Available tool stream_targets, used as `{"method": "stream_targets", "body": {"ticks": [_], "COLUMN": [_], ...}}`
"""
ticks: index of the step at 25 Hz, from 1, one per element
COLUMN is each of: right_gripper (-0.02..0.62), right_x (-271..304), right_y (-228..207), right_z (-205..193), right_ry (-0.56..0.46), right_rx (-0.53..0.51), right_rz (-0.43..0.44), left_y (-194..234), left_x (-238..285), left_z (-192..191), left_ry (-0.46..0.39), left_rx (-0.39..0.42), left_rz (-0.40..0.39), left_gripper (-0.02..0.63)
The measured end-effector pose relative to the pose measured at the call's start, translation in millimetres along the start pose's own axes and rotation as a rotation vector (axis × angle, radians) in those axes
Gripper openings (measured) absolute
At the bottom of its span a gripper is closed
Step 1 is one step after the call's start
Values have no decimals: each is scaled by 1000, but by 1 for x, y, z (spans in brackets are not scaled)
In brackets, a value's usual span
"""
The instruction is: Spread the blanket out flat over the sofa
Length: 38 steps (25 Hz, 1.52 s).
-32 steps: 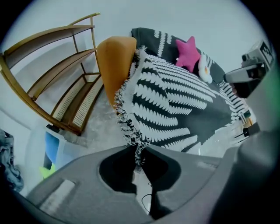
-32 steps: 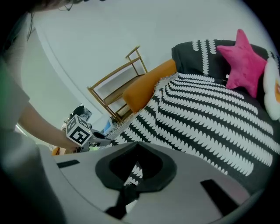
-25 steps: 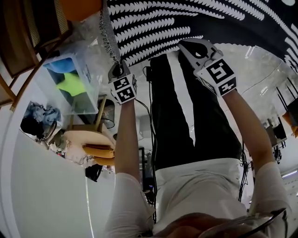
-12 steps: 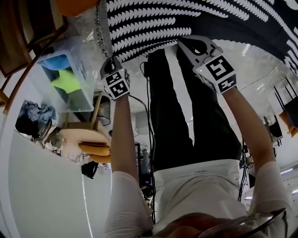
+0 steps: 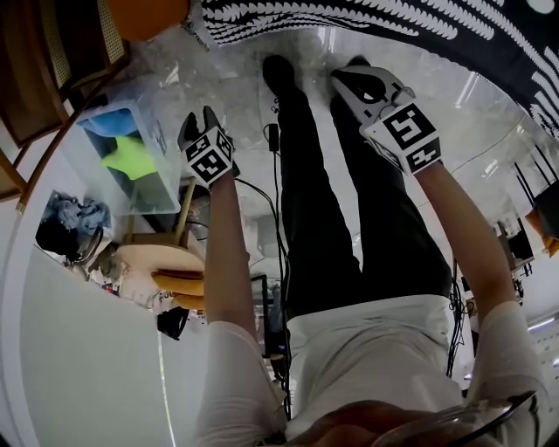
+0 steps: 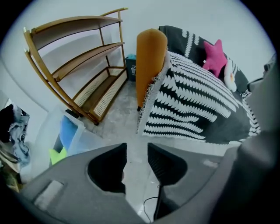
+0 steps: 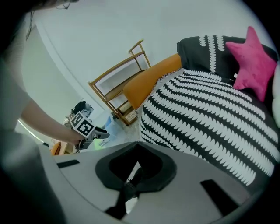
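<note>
A black blanket (image 6: 197, 105) with white leaf rows lies over the sofa, its fringed edge hanging beside the orange armrest (image 6: 151, 65). In the head view only its near edge (image 5: 393, 22) shows, at the top. My left gripper (image 5: 199, 120) hangs over the grey floor, apart from the blanket. Its jaws are opening with nothing between them (image 6: 136, 151). My right gripper (image 5: 348, 79) is close to the blanket's (image 7: 210, 118) hanging edge. Its fingertips meet (image 7: 139, 142) and I see nothing between them. The left gripper (image 7: 98, 133) also shows in the right gripper view.
A pink star cushion (image 7: 253, 61) rests on the sofa's far end. A curved wooden shelf (image 6: 78, 65) stands by the wall. A clear bin (image 5: 131, 153) with blue and green contents, a wooden stool (image 5: 162, 262) and a black cable (image 5: 262, 192) are on the floor to the left.
The blanket edge has left the left gripper and dropped back toward the sofa. The left jaws have parted and that gripper drifted slightly left. The right gripper has barely moved.
</note>
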State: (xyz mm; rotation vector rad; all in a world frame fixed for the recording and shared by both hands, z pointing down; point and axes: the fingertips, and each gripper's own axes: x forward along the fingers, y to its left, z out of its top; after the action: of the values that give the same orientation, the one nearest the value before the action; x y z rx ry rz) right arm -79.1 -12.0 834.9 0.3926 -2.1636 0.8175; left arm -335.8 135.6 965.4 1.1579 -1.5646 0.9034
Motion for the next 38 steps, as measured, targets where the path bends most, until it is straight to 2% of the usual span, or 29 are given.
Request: {"method": "stream_targets", "body": {"ticks": [10,16,25,31,38], "right_gripper": [3,3,3,3,3], "right_x": [-17,-39,-133,-213,-287], "right_y": [-8,4,46,72,104], "right_z": [20,55,133,190,231], "right_ry": [-21,-50,-124,-227,-295], "right_rx": [-25,-45,-29,46,61], "right_rz": [-28,-52,-115,-158,-209], "left_y": [-18,-37,-51,-70,-92], "left_x": [-21,-62,-183,-275,-378], "left_z": [47,92,151,207,254], "left_ry": [-96,-175,-258,-326,-404], "left_rx": [-6,40,62,82,131], "left_rz": [-53,-108,-149,-175,-218], "left_gripper": [170,172,172,138,115]}}
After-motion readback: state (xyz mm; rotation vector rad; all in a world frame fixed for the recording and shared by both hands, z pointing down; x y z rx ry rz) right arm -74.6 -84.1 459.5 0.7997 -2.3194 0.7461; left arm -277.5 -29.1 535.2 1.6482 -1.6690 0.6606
